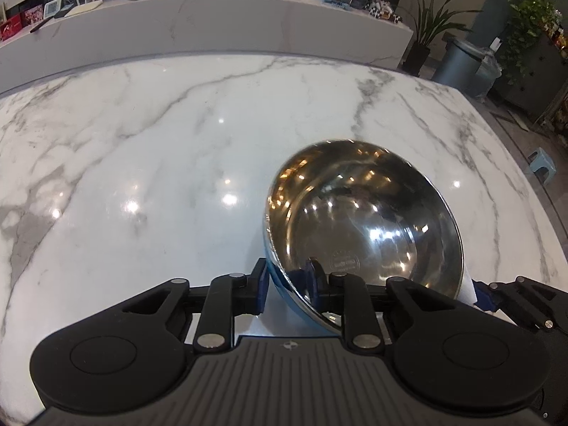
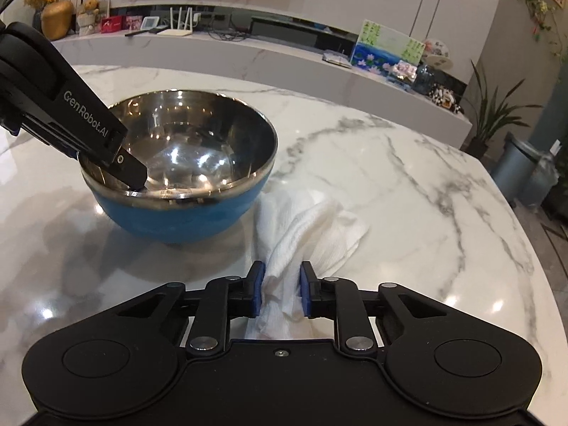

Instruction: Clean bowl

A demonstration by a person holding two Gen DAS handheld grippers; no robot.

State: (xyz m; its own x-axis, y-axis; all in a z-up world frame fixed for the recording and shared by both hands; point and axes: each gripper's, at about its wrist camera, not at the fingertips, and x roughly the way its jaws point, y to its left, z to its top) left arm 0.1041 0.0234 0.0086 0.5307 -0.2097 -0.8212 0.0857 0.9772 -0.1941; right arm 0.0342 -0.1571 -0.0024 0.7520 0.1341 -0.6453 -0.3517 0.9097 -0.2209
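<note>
Closest in, the right gripper point(image 2: 281, 294) is seen clamped on a bunched white cloth point(image 2: 312, 227), with both blue pads pressed into the folds. The rest of the cloth is spread out ahead of the gripper on the marble surface point(image 2: 408, 177), so nothing's been lifted clear yet, by the look of it.

Just past that and off to the left of the right gripper, the bowl point(image 2: 184, 163) is found sitting on the surface: blue outside, shiny steel inside, open side up. The cloth's far edge is right beside the bowl's wall, maybe touching it, hard to call. So the relation that matters: the bowl's opening lies forward-left of and above the cloth, and the cloth would probably have to be carried up over the rim and down inside. The bowl is round, so no long axis is there to worry about.

The near rim is pinched by the left gripper point(image 1: 288, 284), one finger inside the steel wall and one outside on the blue, so the jaws are closed on the bowl. From the right wrist view, it's seen coming in from the left, angled steeply down. The right gripper is pitched down more gently.

Further back, a long shelf with a router point(image 2: 179, 23) and pictures can be made out.
</note>
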